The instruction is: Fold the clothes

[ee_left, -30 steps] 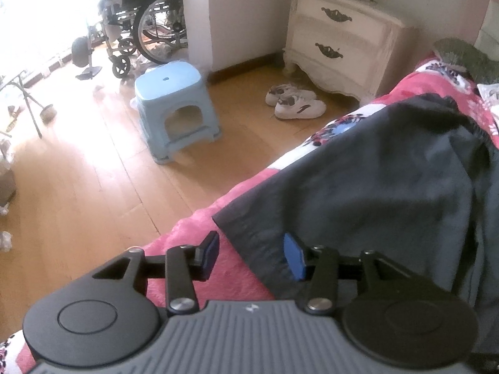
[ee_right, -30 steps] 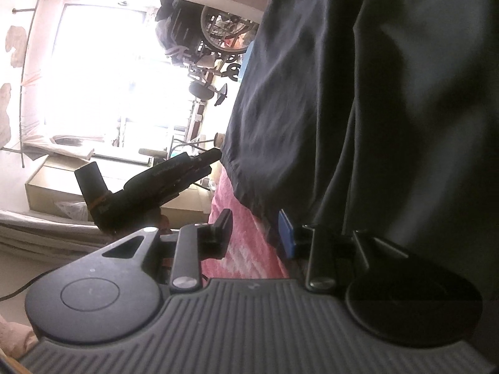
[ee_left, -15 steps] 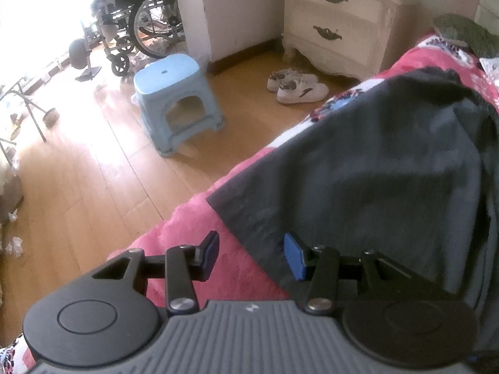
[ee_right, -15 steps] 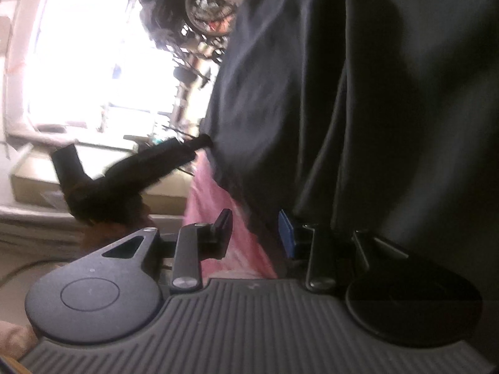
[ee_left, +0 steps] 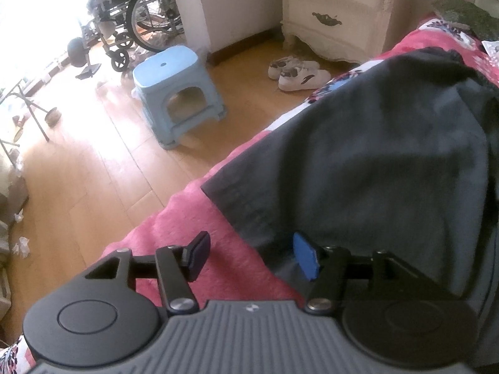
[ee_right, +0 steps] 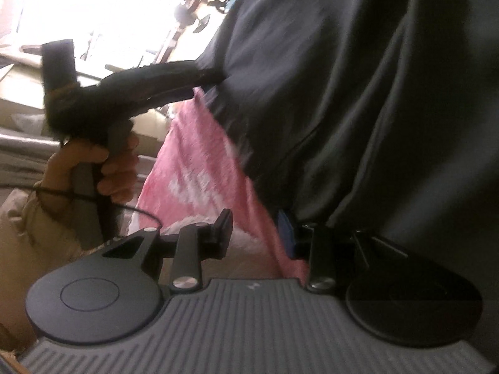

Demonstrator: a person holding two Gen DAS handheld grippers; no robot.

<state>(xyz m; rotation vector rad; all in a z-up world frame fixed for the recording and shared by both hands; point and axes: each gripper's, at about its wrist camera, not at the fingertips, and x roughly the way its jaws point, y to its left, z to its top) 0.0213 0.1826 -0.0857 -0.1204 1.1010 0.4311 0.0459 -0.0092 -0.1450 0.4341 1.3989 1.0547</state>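
**Left jaws letting go at the hem corner, right side mid-reposition**

Left gripper (ee_left: 252,257): jaws are opening, visibly wider than a second ago. Nothing clamped. The corner of the dark garment (ee_left: 374,162) sits in the gap against the blue pad side, the pink blanket (ee_left: 193,215) shows through the rest of the gap. Reads as a release, or opening up for a fresh bite on that corner; can't say which.

Right gripper (ee_right: 259,233): fingers part-way apart, gap unchanged. Garment edge lies against the blue pad, blanket under the other finger; no pinch visible. Its view has swung and rolled over the last second, frame is motion-blurred.

The person's hand (ee_right: 103,168) on the left gripper's handle shows in the right wrist view, nose of that tool at the garment hem.

Garment lies spread on the bed, over the blanket, its edge running along the bed side above the wooden floor (ee_left: 93,171). No fold visible yet, so my guess is we're still at the corner-grab stage.
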